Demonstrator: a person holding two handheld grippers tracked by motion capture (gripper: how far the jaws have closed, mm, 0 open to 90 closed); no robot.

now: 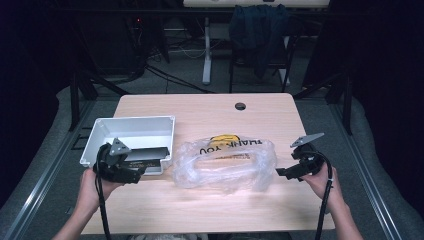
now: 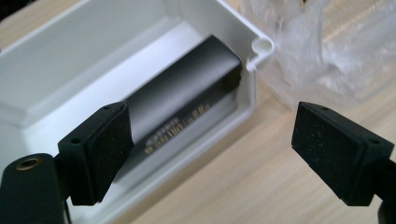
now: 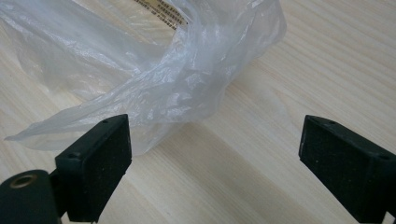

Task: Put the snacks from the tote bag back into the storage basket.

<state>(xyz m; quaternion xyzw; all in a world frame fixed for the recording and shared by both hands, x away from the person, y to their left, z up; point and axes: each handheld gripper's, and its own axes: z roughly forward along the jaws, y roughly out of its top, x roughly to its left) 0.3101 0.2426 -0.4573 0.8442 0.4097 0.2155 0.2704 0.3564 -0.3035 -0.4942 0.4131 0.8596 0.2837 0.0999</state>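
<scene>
A clear plastic bag (image 1: 225,162) printed "THANK YOU" lies crumpled in the middle of the wooden table (image 1: 210,112). Left of it stands a white rectangular bin (image 1: 130,137) with a dark grey box (image 2: 184,100) lying inside against its near wall. My left gripper (image 1: 141,173) hovers open at the bin's near right corner, its jaws wide apart over the bin wall (image 2: 233,123). My right gripper (image 1: 281,171) is open just right of the bag, the bag's loose edge (image 3: 154,100) lying ahead of its left jaw, untouched.
A round cable hole (image 1: 240,106) sits near the table's far edge. Beyond the table are a chair draped with dark cloth (image 1: 260,30) and a white desk leg (image 1: 206,50). Bare wood lies along the near edge (image 1: 210,210).
</scene>
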